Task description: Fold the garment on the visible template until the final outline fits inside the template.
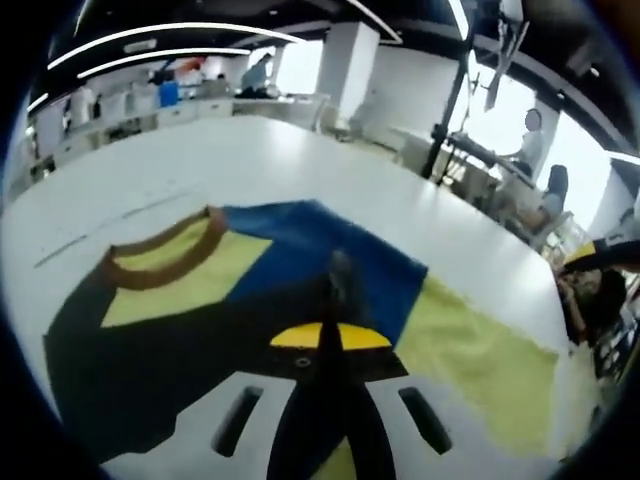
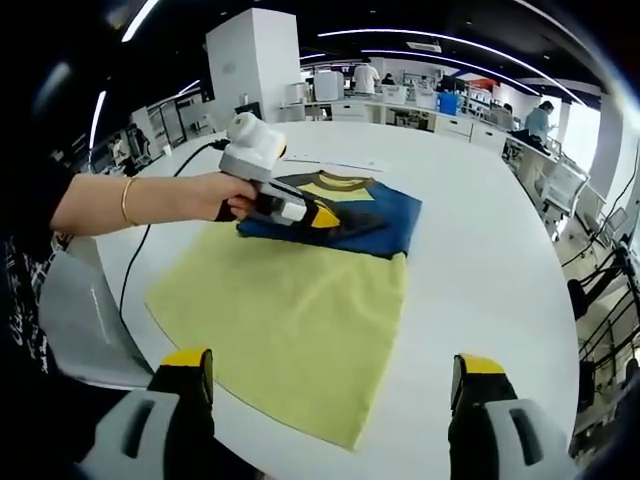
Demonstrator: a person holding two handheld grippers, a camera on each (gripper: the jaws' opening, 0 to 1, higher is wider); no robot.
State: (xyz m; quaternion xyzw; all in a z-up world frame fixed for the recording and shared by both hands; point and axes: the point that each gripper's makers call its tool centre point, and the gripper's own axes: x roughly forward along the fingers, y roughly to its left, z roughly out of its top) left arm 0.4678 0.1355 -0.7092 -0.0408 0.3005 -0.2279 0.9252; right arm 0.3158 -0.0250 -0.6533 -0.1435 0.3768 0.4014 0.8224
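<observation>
Lying on the bench (image 2: pixel 480 240), the shirt (image 2: pixel 300 300) has its blue sleeve pinched in the left gripper (image 2: pixel 318 216) at 12 o'clock; right gripper (image 2: pixel 330 385) jaws gape empty. Dragging one-handed risks bunching the yellow body.

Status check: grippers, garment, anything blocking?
Left gripper shut on garment near its blue part. Right gripper open, hanging clear above table. Garment spread flat, yellow side facing up. Nothing blocking.
</observation>
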